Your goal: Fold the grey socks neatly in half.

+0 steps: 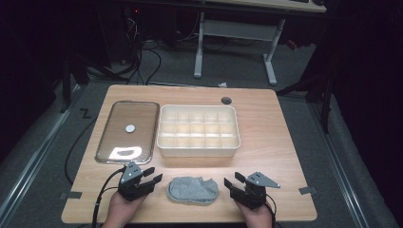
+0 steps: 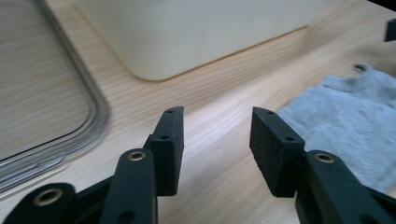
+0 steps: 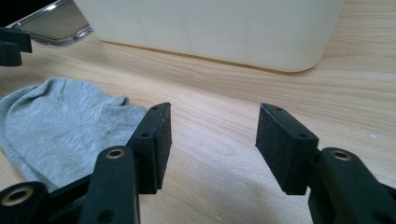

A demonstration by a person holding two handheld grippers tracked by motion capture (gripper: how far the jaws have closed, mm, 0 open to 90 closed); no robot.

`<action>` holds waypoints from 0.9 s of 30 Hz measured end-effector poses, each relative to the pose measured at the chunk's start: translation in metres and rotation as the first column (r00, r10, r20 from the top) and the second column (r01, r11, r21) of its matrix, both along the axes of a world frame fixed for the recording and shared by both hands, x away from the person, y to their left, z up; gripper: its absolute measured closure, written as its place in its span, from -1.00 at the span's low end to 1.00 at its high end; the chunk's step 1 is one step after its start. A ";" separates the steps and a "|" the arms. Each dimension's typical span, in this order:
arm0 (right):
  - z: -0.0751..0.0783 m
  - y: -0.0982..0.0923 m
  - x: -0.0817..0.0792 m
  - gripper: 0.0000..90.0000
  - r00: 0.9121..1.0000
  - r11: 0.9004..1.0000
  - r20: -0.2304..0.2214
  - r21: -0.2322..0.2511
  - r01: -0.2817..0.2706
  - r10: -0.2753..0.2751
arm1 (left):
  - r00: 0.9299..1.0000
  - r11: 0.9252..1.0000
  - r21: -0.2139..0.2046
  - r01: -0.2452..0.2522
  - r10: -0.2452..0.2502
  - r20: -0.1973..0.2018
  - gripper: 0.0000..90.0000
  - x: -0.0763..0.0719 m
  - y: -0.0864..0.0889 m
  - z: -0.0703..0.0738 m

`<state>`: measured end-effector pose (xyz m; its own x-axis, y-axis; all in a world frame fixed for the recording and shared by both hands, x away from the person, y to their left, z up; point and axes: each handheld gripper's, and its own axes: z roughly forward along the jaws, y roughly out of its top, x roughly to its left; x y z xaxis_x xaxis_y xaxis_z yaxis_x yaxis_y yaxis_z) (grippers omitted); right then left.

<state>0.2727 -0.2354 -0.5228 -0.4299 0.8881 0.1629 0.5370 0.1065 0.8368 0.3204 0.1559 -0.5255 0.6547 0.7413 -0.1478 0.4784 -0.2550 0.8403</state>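
High view: sock [image 1: 193, 190] between open fingers [image 1: 153, 179].

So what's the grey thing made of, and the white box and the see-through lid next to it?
The grey sock looks like soft knitted cloth: it lies limp and rumpled, with fine ribbing. The white box seems to be smooth, matte plastic with thin moulded dividers. The lid looks like clear, glossy plastic or maybe glass: the wood shows through and lamp glare shines on it.
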 end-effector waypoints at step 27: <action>0.001 0.005 -0.001 -0.03 1.000 1.000 -0.014 0.000 -0.013 0.013 | 0.998 0.998 0.003 0.055 -0.055 -0.008 0.06 -0.009 -0.013 0.002</action>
<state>0.2716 -0.2306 -0.5217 -0.4395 0.8823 0.1688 0.5471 0.1139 0.8293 0.3114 0.1433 -0.5234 0.6937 0.7042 -0.1511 0.4701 -0.2837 0.8358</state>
